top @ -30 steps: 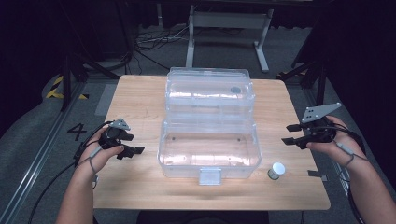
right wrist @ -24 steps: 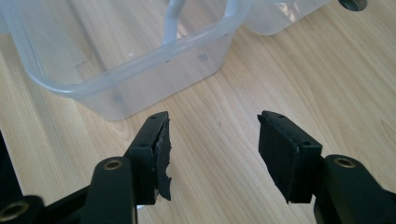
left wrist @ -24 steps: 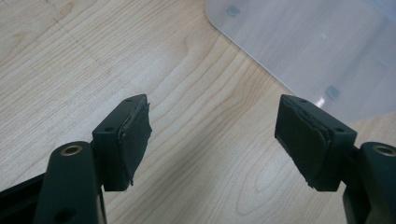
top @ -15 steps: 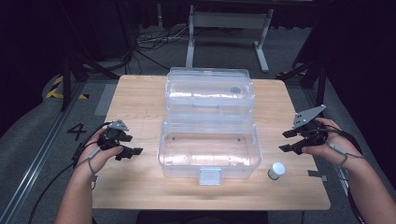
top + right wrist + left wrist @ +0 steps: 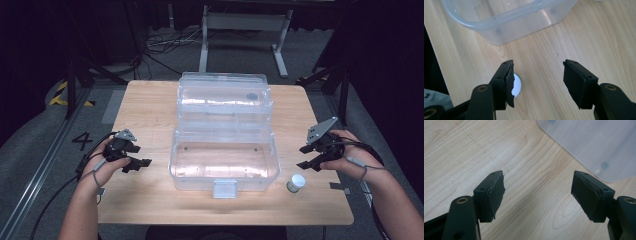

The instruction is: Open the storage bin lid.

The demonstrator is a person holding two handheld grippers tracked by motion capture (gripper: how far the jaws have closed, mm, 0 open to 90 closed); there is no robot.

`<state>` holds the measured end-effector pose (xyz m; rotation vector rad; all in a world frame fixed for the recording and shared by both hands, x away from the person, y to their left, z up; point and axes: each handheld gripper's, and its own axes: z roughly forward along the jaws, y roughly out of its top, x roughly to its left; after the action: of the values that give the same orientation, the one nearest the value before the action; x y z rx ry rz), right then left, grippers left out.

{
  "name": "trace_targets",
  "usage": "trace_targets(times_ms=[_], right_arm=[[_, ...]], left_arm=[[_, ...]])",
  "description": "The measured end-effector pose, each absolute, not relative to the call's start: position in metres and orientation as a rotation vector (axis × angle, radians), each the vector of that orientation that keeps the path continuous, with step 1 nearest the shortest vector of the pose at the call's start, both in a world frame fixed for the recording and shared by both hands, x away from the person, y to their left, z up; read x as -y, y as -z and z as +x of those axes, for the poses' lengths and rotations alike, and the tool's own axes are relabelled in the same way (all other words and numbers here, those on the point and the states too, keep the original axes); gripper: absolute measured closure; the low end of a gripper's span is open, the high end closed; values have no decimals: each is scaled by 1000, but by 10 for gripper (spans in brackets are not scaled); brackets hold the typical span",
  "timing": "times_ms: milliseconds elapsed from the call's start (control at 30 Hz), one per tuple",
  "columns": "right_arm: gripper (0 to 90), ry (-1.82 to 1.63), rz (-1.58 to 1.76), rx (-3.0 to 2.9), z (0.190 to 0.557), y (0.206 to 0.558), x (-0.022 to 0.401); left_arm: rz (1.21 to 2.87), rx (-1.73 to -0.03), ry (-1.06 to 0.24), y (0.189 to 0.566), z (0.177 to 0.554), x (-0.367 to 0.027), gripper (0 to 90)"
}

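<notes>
The pale wooden tabletop under my hands is smooth, with long wavy grain and square edges; its near edge runs just below my wrists, and bare wood lies open along both sides of the box.

The clear plastic rectangular box sits in the middle, its walls glossy and its corners rounded, with its hinged clear plastic lid lying open behind it toward the far edge. A small clear latch tab sticks out at the middle of the near wall. In the right gripper view the box's rounded corner lies ahead of my jaws, with a strip of bare wood between.

My left hand-held gripper, matte black with a grey plate on top, sits left of the box, well apart from it. Its jaws stand wide apart with nothing between them, the rubber pads rough and frayed at the edges.

My right hand-held gripper is right of the box, likewise released and holding nothing.

The small round white-topped cap stands on the wood near the box's near right corner, just below my right jaws; in the right gripper view it peeks out beside one pad, partly hidden by it.
</notes>
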<state>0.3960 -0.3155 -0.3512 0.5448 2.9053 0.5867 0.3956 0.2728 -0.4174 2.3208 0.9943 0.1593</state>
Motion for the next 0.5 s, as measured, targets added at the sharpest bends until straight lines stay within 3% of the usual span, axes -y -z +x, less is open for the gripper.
trace_targets(times_ms=[500], right_arm=[[417, -510, 524, -2987, 391, 367, 308]], left_arm=[[2325, -995, -158, 418, 396, -272, 273]])
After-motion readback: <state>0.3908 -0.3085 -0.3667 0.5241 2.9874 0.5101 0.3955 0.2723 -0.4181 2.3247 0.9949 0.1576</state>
